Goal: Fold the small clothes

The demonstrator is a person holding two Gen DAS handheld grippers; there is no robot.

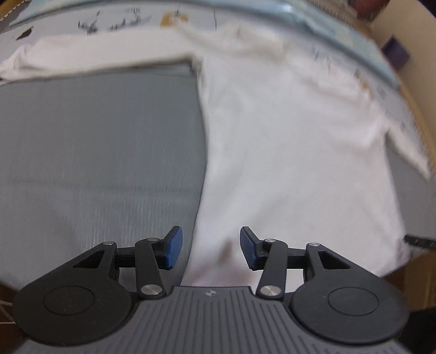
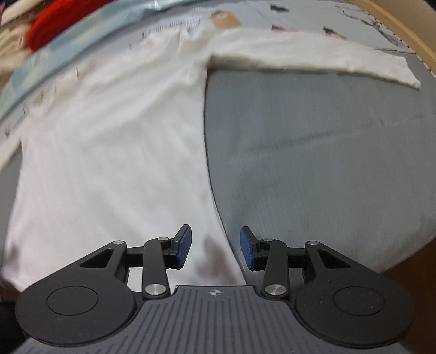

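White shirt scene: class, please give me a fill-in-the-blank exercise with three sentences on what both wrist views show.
1. The shirt lying spread out is ____ in colour.
2. It lies on a ____ mat.
3. Both the left claw and the right claw are ____, holding nothing.

Missing words: white; grey; open

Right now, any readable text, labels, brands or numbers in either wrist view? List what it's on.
No text can be read in either view.
Dark printed marks on the pale sheet beyond the white shirt: too blurred to read.
Tan tag past the collar: no legible writing.
Small round emblem on the gripper body: a symbol, no letters.
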